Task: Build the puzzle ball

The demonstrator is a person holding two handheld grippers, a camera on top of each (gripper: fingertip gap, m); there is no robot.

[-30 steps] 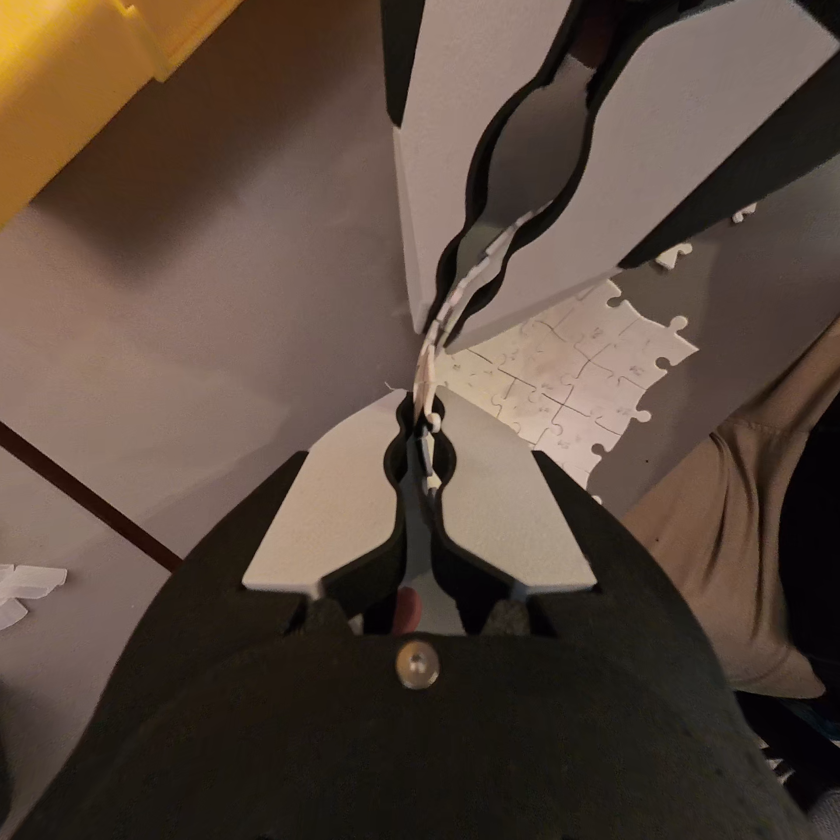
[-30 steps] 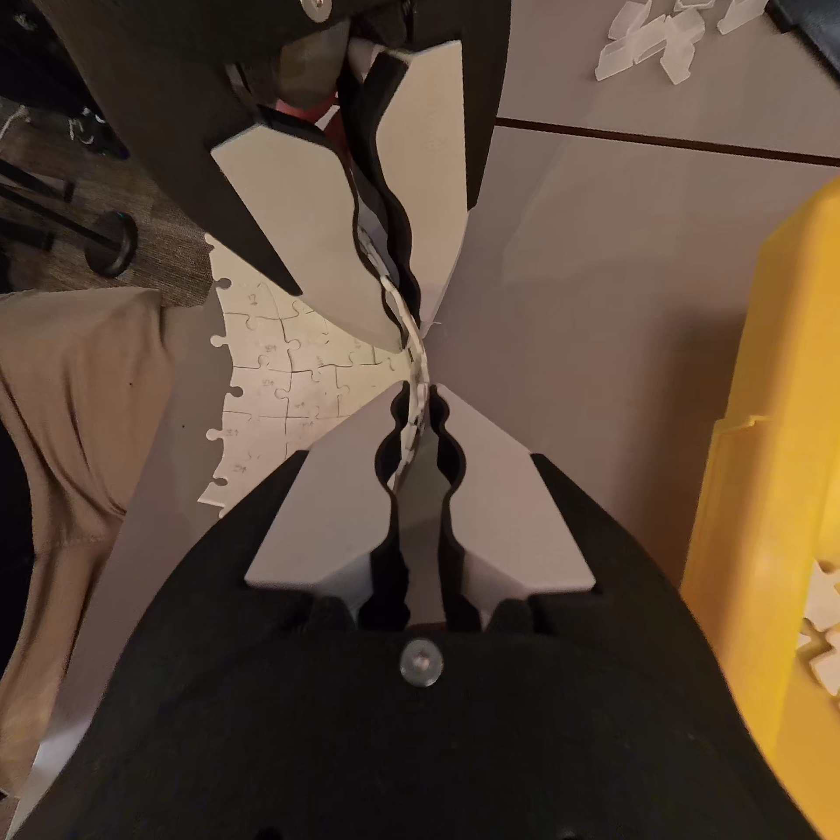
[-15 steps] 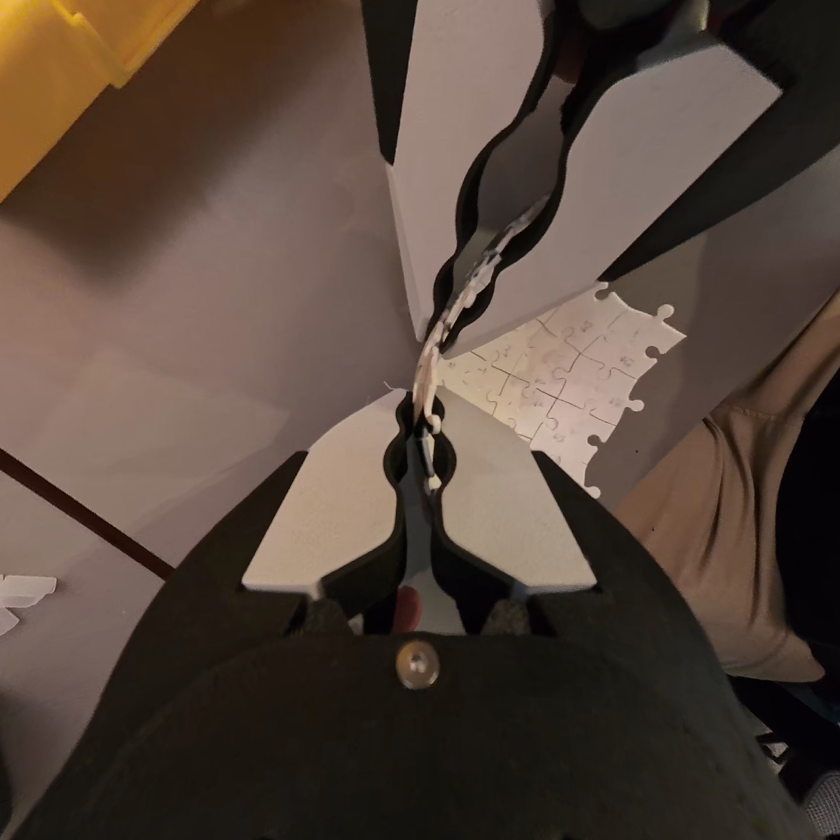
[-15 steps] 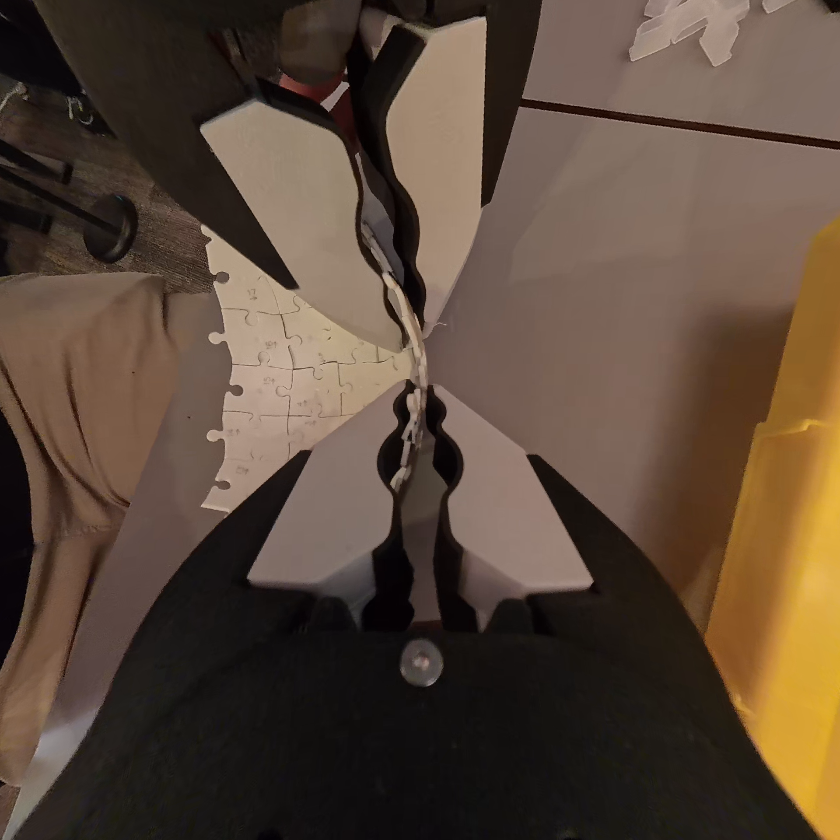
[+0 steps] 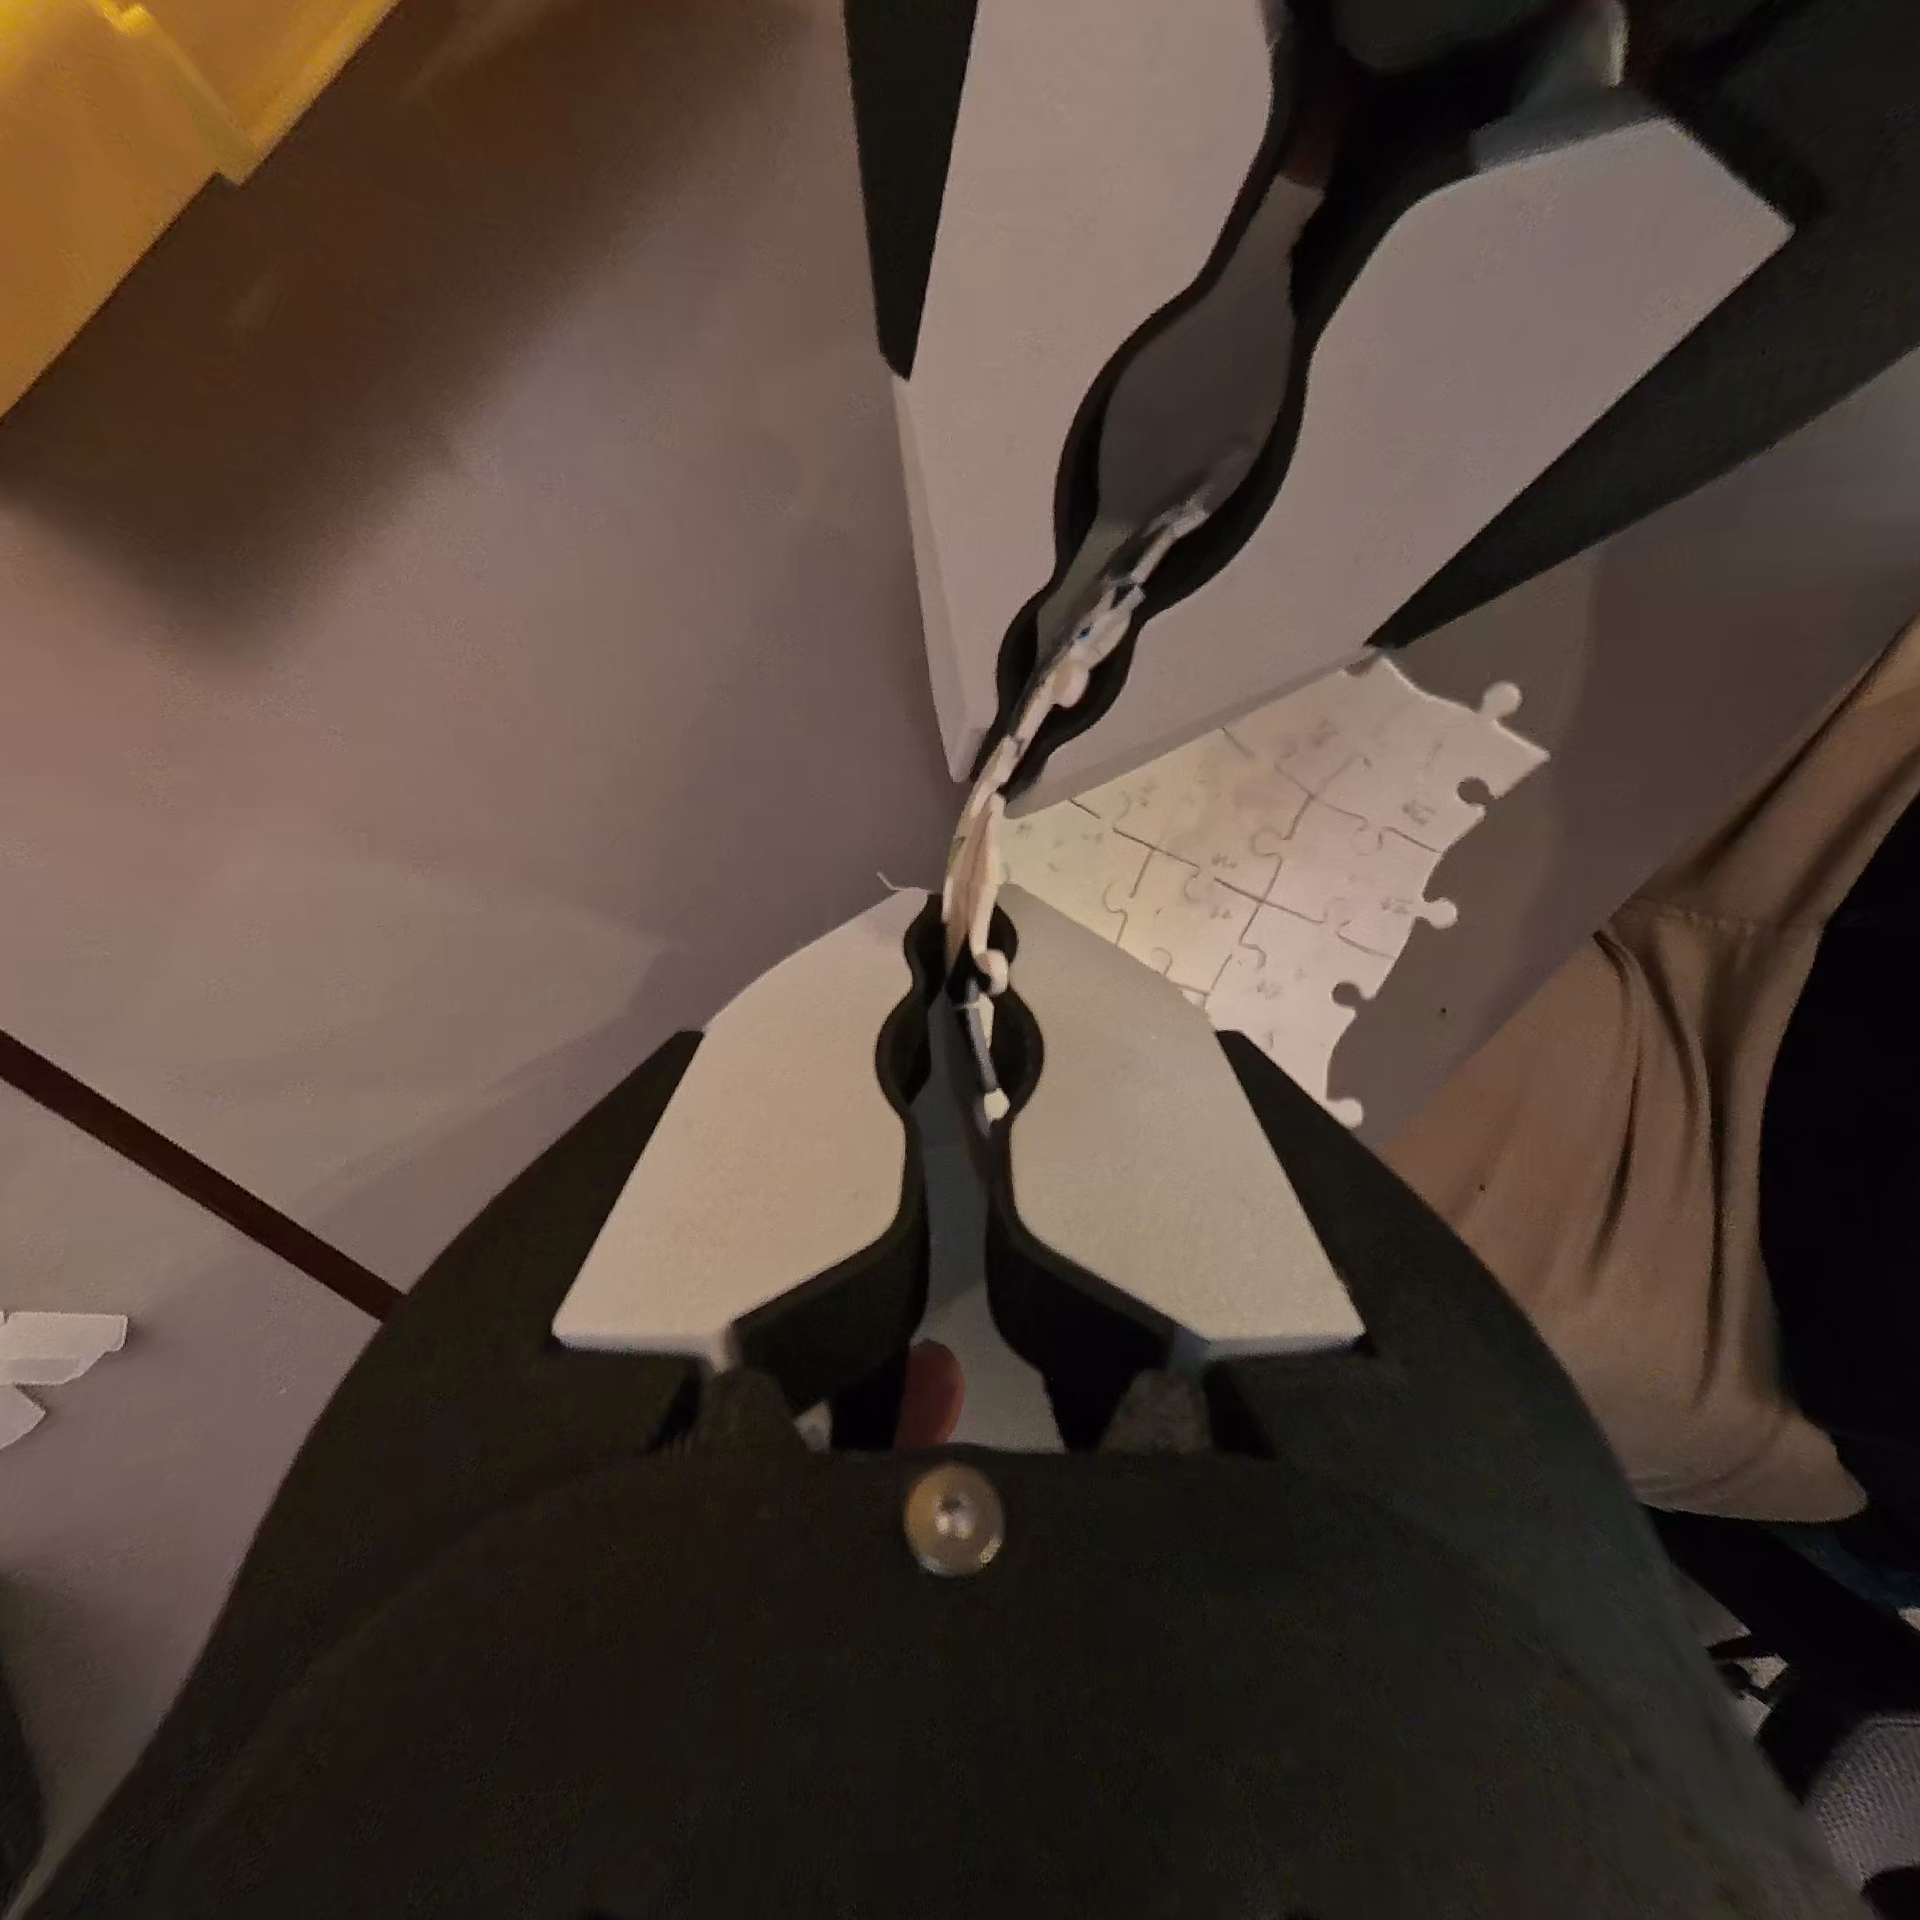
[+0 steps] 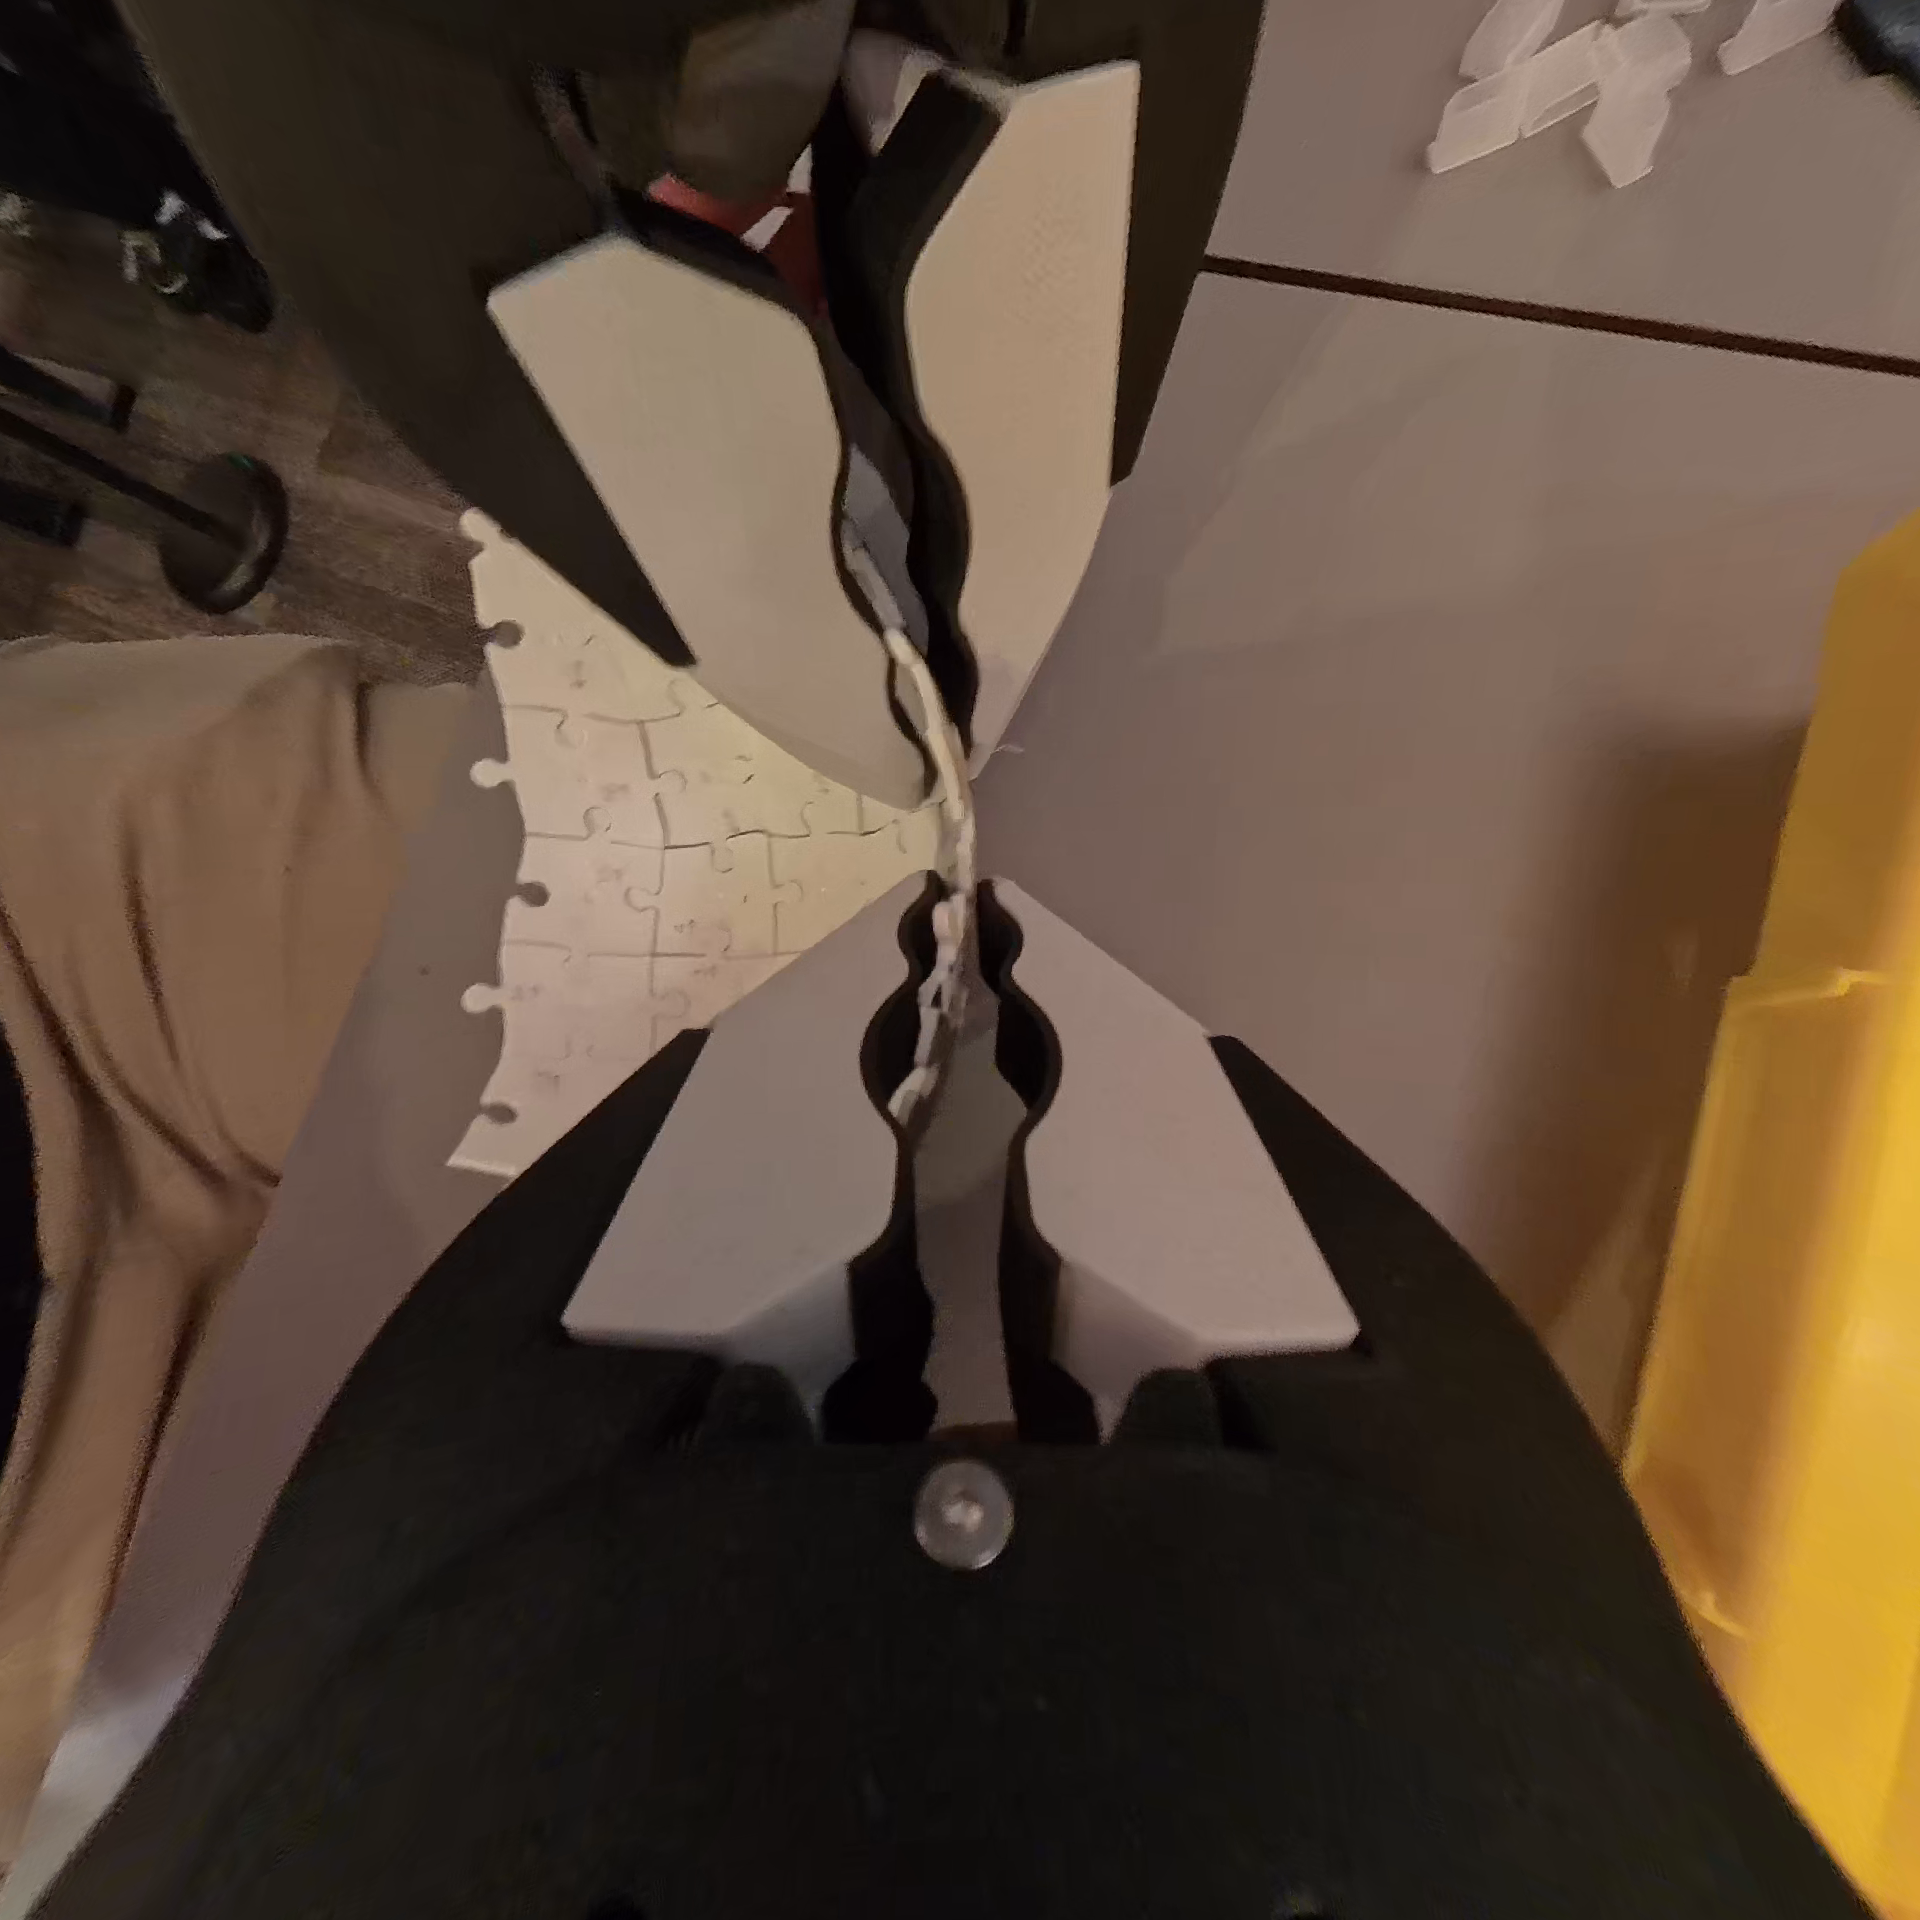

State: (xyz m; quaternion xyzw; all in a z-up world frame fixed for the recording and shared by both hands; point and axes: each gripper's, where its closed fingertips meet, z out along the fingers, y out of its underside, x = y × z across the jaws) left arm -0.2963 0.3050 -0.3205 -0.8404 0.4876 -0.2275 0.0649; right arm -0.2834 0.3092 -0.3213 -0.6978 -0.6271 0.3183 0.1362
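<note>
A white curved sheet of joined puzzle pieces (image 5: 1299, 862) is held up above the grey table between both grippers. My left gripper (image 5: 961, 914) is shut on one stretch of the sheet's edge. My right gripper (image 5: 997, 790) faces it tip to tip from above and is shut on the same edge. In the right wrist view my right gripper (image 6: 961, 888) pinches the edge, the left gripper (image 6: 951, 784) comes in from the top, and the sheet's face (image 6: 644, 831) spreads to the left. Only the sheet's thin edge shows between the pads.
A yellow bin (image 5: 94, 156) stands on the table, at the right in the right wrist view (image 6: 1818, 1039). Clear plastic pieces (image 6: 1558, 94) lie beyond a dark table seam (image 6: 1558, 312). A person's beige trouser leg (image 6: 156, 935) is close beside the sheet. A black stand base (image 6: 218, 540) is on the floor. Both grippers' tips are close together, under 4 cm apart.
Both grippers stay shut on the sheet's edge. The pair has shifted slightly, the sheet's face has turned a little, and the yellow bin has drifted toward the corner of the left wrist view.
</note>
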